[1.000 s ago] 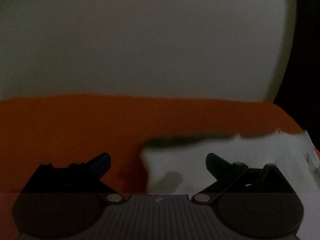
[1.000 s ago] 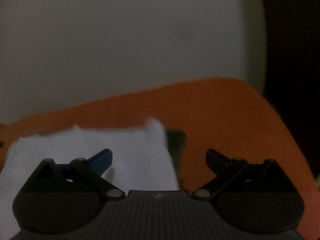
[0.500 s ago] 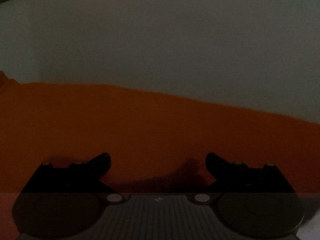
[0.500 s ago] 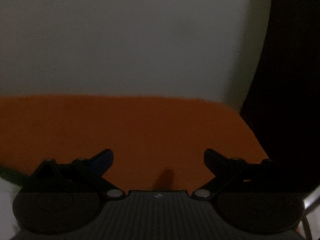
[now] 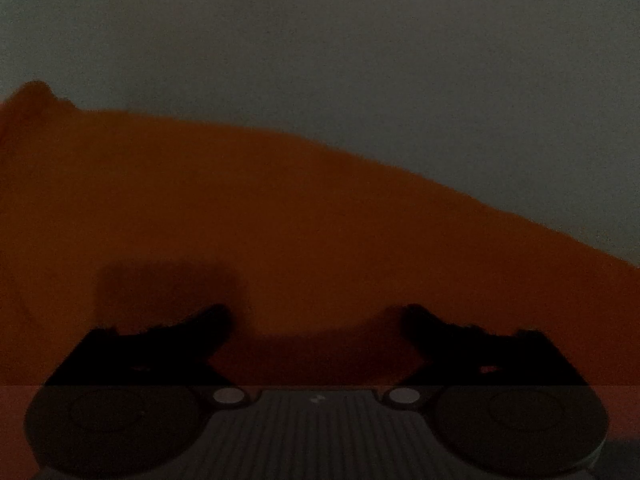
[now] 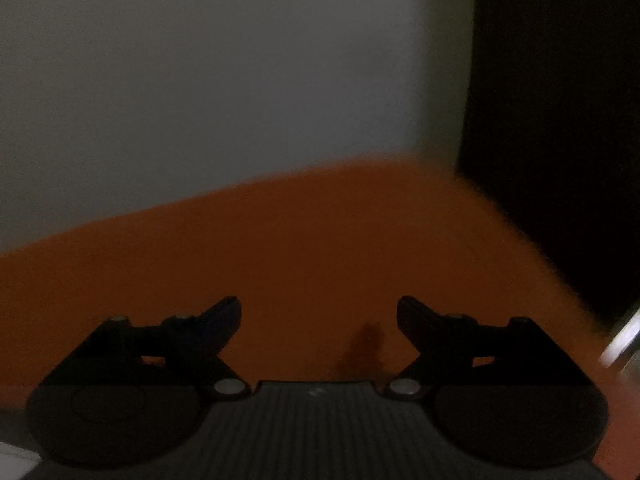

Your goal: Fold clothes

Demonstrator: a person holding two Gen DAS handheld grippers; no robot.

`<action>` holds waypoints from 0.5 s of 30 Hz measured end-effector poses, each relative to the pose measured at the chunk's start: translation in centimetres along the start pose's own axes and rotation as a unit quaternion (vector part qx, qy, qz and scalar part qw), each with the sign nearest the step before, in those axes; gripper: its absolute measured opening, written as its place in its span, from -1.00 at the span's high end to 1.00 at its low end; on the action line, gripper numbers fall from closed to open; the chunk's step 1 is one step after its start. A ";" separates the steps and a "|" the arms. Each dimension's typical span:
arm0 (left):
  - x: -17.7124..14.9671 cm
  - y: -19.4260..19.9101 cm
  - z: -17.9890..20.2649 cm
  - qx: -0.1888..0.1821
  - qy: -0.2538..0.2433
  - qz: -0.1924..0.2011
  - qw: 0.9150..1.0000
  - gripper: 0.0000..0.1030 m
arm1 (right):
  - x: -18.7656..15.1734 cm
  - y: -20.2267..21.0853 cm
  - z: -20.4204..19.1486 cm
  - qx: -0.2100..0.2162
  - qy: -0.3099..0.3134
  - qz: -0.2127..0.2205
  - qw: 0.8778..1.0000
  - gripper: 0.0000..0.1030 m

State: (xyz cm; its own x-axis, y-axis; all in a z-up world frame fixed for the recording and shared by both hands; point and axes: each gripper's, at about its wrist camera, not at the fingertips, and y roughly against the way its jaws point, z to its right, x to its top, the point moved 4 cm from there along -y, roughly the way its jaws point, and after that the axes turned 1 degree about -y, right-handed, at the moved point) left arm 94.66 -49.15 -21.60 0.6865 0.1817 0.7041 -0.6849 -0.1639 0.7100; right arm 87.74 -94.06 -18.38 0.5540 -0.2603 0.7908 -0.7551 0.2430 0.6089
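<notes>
White cloth gone, smooth orange surface (image 5: 280, 208), dim grey wall (image 6: 200, 80)

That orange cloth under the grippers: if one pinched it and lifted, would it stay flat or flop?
Probably flop: the orange cloth bunches into a soft hump at its left end. It seems light and matte, so not slippery. Both the left gripper and right gripper are open, holding nothing.

The flat orange surface (image 5: 320, 216) looks matt and soft like cloth, with a slightly fuzzy edge. The pale grey wall (image 6: 224, 80) behind it is smooth and matt. The black plastic left gripper (image 5: 316, 320) has a finely ribbed, dull body with small shiny metal pivot pins.
</notes>
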 end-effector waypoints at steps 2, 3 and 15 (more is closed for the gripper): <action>-0.9 2.8 1.0 -0.008 -0.080 0.026 0.996 -0.91 | 0.0 3.1 0.1 -0.003 0.031 0.025 0.999 -0.69; -1.4 4.3 1.6 -0.017 -0.113 0.038 0.993 -0.94 | 0.0 4.7 0.1 -0.004 0.047 0.038 0.998 -0.69; -15.9 20.3 9.7 -0.204 -0.142 -0.037 0.968 -1.00 | -5.3 16.5 -1.4 0.060 0.046 -0.023 0.997 -0.99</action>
State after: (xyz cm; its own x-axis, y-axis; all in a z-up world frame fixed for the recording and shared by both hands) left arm 72.19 -64.78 -18.27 0.7369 -0.1059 0.6677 -0.6309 0.2469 0.7355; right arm 72.85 -87.36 -12.47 0.6153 -0.1809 0.7672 -0.7608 0.1183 0.6381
